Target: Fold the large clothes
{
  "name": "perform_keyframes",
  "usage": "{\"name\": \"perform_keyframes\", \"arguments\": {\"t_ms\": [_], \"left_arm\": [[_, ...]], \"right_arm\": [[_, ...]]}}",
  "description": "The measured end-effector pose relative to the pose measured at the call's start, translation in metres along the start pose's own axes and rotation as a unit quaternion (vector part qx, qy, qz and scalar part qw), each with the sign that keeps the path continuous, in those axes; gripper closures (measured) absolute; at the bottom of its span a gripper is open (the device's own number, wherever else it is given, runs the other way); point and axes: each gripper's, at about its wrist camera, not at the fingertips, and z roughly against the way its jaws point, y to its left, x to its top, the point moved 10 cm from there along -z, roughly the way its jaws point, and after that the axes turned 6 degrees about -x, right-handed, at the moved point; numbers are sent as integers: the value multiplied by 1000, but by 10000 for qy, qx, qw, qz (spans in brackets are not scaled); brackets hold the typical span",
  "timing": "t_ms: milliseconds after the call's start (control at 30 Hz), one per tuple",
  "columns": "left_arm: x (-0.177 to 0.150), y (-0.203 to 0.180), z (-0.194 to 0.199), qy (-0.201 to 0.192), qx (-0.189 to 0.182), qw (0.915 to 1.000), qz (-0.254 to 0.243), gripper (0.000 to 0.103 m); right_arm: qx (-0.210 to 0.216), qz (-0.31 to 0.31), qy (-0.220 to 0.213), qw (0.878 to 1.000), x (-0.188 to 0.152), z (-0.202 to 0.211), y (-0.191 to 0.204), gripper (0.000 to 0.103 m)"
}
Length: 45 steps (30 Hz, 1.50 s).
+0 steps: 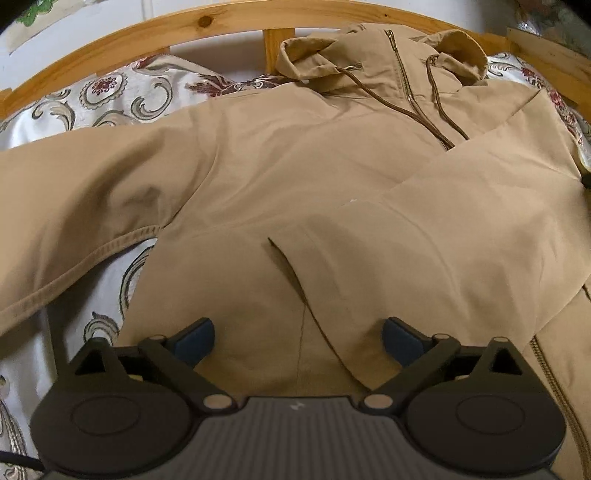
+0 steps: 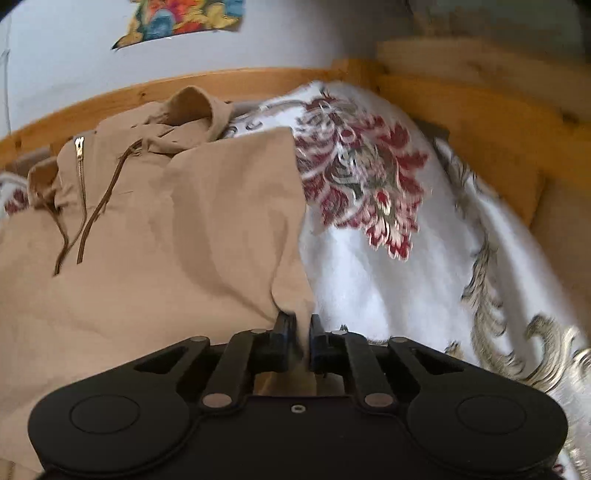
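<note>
Jacket (image 1: 295, 177) first: we take this tan hooded garment as our landmark, spread front-up on the patterned bedspread (image 2: 388, 288) of a wooden-framed bed.

At the jacket's left side, its left sleeve (image 1: 74, 206) runs out sideways across the bedspread, not yet folded in. Just inside that sleeve, over the lower front panel, we see the left claw (image 1: 298, 341) hovering with its jaws spread wide and nothing between them; the cloth lies directly beneath and ahead of it.

Moving towards the jacket's middle, the zipper (image 1: 410, 96) climbs away from us to the hood (image 1: 321, 55), which rests against the wooden headboard rail (image 1: 147, 33). So the garment's long axis runs from the claws straight ahead to the hood. A panel or sleeve from the right side already lies folded across the chest.

At the jacket's right edge, the right claw (image 2: 303, 332) has its jaws drawn nearly together on a pinch of that folded edge, with cloth visibly caught between them. Beyond this edge the bedspread is bare.

We judge the coming move turns on the unfolded left sleeve: it lies to the left of the open left claw, which is the nearer one, while the right claw is occupied on the opposite edge.
</note>
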Motion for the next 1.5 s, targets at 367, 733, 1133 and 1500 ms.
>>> {"name": "perform_keyframes", "arguments": {"t_ms": [367,733,1133,1500], "left_arm": [[-32,78,116,-879,625,9838,1432,1],[-84,239,211,-1869,2078,8700,4062,1],[-64,291,215,-2073,3058,8043,4654,82],[74,179,281,-3637,2735,8612,2265,101]], "right_arm": [[625,-659,-752,9930,-25,117,29,18],[1233,-1194,-459,9841,-62,192,86,1],[1872,-901,-42,9782,-89,187,125,1],[1577,-1181,-36,9804,-91,176,94,1]]}}
